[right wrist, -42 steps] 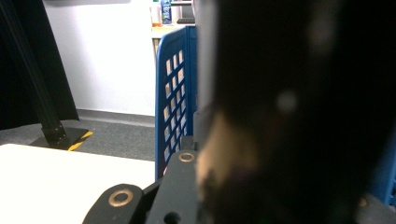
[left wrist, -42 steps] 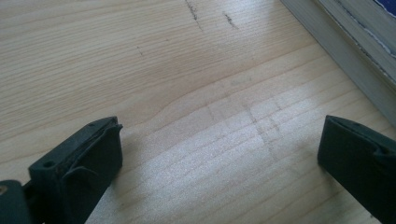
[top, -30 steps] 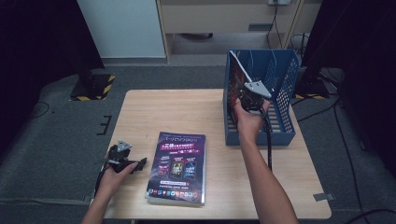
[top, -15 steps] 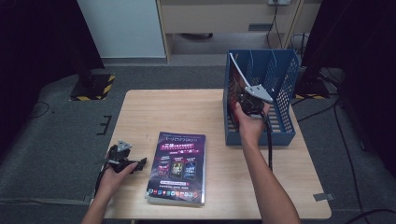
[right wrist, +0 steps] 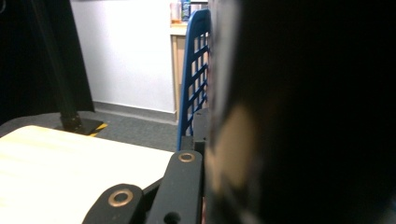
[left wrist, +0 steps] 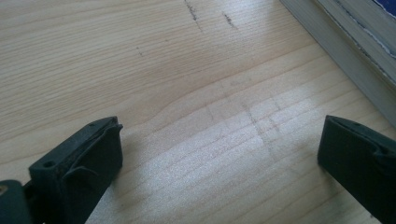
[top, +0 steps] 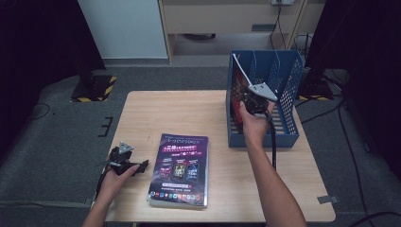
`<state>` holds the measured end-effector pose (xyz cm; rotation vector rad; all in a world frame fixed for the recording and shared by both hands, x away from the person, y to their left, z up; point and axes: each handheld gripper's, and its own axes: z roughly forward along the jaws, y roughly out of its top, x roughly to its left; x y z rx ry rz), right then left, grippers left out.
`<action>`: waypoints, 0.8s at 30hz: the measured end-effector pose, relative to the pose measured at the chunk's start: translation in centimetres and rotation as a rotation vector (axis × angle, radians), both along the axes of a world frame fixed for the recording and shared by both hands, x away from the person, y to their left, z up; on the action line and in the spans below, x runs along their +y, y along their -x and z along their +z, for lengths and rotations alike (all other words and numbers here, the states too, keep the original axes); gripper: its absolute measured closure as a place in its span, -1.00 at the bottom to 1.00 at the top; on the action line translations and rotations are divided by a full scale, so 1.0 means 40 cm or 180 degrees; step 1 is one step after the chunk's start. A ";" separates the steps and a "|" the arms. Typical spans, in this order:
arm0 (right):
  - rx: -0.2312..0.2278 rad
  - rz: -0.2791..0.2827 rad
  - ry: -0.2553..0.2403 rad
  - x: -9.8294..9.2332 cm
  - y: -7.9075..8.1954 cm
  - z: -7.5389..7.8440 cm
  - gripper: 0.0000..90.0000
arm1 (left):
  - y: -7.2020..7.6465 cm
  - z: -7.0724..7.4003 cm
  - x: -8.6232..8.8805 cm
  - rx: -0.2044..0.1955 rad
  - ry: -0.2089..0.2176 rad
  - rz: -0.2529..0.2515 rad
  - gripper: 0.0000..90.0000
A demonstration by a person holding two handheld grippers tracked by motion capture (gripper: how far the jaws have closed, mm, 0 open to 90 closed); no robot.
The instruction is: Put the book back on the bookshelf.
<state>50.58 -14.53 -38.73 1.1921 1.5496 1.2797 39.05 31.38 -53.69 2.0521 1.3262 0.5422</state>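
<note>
Jaws just closing — magazine (top: pixel 239 70) inside right hand-held gripper (top: pixel 251 97).

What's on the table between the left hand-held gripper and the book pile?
Nothing: bare wood. The high view shows the left hand-held gripper apart from the books, and the left gripper view shows plain table between.

Bare bench (top: pixel 189 111) is left open behind the stack of magazines (top: pixel 179 170), between it and the blue file rack (top: pixel 283 135). Passage rightward is blocked by the rack's walls; one slot is occupied by a leaning magazine (top: pixel 238 75).
</note>
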 end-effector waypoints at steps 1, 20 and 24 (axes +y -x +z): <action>0.0002 -0.0013 -0.0019 -0.001 -0.001 0.001 0.93 | 0.000 0.000 0.000 0.0000 0.0001 0.0001 -1.00; -0.0022 -0.0301 0.0098 0.019 -0.037 0.007 0.93 | -0.001 0.000 0.000 0.0000 0.0000 -0.0007 -1.00; -0.0034 -0.0323 0.0151 0.022 -0.039 0.005 0.93 | -0.001 0.000 0.000 0.0000 0.0001 -0.0008 -1.00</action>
